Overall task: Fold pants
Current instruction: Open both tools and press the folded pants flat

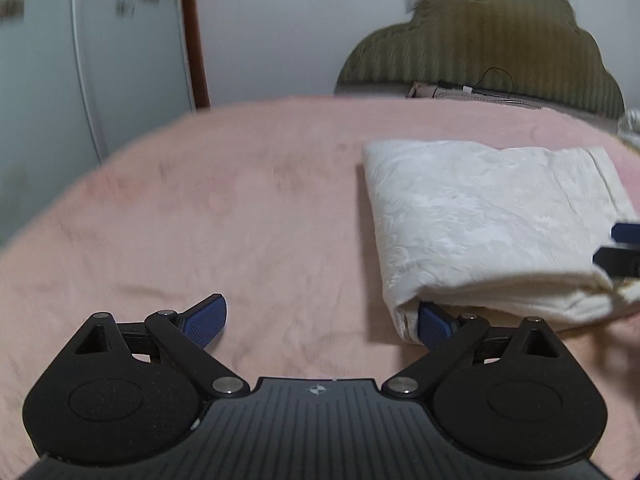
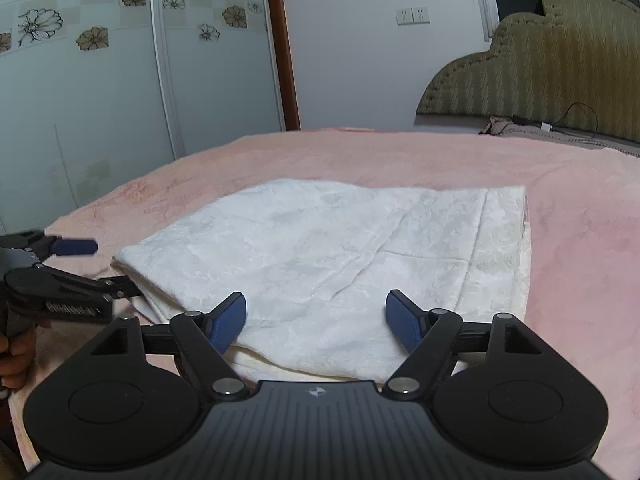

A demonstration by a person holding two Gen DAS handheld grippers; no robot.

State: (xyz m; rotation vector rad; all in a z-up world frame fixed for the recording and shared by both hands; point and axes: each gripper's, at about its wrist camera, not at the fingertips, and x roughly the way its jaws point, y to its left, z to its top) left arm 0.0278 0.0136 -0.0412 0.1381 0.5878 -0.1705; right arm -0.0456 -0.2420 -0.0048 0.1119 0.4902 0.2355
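The white pants (image 2: 332,264) lie folded into a thick rectangle on the pink blanket (image 2: 580,260) that covers the bed. In the right wrist view the bundle spreads out just ahead of the right gripper (image 2: 316,320), whose blue-padded fingers (image 2: 230,322) stand wide apart and hold nothing; both tips hang over the near edge of the cloth, and the near folded layers show between and just below them. The far edge of the bundle runs straight across, well beyond the fingertips, with bare blanket past it.

In the left wrist view the left gripper (image 1: 320,322) is also spread wide and empty. Its one finger (image 1: 206,322) sits over bare blanket, while the other (image 1: 434,326) is right at the near corner of the pants (image 1: 488,220), where the folded layers curl round (whether the pad actually touches the cloth, I cannot tell). The rest of the bundle stretches away beyond and to the side of that finger.

Each gripper shows at the edge of the other's view: the right one's tips at the far side of the bundle, the left one beside the bundle's corner, with a bit of the person's hand (image 2: 14,360) behind it.

Beyond the bed stand an olive headboard (image 2: 552,60) and a flower-patterned wardrobe (image 2: 100,80).
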